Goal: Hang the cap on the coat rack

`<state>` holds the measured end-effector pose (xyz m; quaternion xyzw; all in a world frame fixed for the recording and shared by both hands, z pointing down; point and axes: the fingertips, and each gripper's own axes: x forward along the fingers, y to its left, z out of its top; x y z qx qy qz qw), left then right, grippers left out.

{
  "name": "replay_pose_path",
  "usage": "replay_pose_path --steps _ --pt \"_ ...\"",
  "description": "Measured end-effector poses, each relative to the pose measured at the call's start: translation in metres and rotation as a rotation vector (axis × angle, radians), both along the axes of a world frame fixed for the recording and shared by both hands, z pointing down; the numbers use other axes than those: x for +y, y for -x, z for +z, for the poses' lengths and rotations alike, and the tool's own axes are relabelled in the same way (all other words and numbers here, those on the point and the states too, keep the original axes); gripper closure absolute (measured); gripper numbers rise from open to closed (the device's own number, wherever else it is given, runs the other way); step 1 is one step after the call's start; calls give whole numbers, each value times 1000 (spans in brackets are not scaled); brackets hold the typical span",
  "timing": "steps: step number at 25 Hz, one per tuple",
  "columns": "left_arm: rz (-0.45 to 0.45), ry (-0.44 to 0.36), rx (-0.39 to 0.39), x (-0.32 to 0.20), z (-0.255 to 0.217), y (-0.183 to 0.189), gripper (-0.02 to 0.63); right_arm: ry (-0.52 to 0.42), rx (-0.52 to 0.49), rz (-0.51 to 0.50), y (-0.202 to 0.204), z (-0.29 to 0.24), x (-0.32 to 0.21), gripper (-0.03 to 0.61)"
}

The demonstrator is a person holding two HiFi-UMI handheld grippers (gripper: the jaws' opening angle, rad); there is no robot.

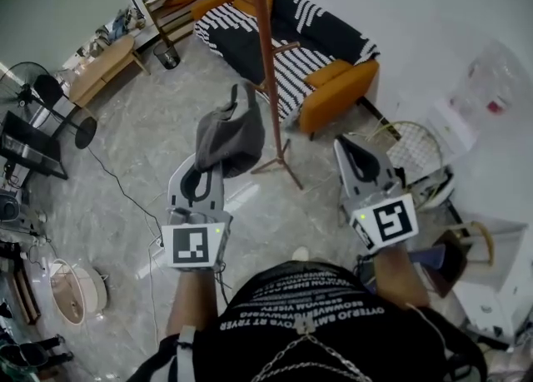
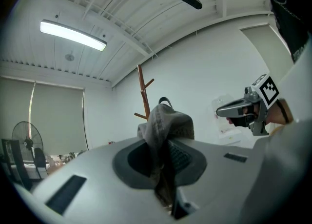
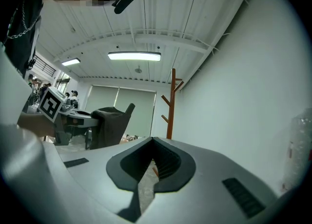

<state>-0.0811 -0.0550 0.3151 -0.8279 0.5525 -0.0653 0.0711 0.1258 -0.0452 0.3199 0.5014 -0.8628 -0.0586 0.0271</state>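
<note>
A limp grey cap [image 1: 230, 139] hangs from my left gripper [image 1: 203, 171], whose jaws are shut on its fabric. In the left gripper view the cap [image 2: 165, 123] rises from between the jaws of the left gripper [image 2: 163, 176]. The brown wooden coat rack [image 1: 267, 56] stands just right of the cap, its feet on the marble floor. The rack's pole and pegs [image 2: 143, 96] show behind the cap. My right gripper [image 1: 348, 149] is held right of the rack's base, shut and empty. In its own view the right gripper [image 3: 152, 162] faces the rack [image 3: 170, 103], with the cap [image 3: 109, 125] at left.
An orange sofa [image 1: 337, 81] with a striped blanket stands behind the rack. A floor fan [image 1: 46, 93], a low wooden table [image 1: 104, 68] and a bin [image 1: 166, 57] are at far left. A racket [image 1: 414, 149] and boxes lie at right. A cable [image 1: 125, 193] crosses the floor.
</note>
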Motion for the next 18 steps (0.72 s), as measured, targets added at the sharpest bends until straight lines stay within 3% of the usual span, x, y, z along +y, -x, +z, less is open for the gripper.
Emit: replay_pose_path --steps 11,18 --pt "-40 51 -18 -7 23 -20 584 46 -26 -48 -21 21 -12 575" --pt "-32 55 -41 -3 20 -27 584 54 -47 -27 -35 21 -4 575"
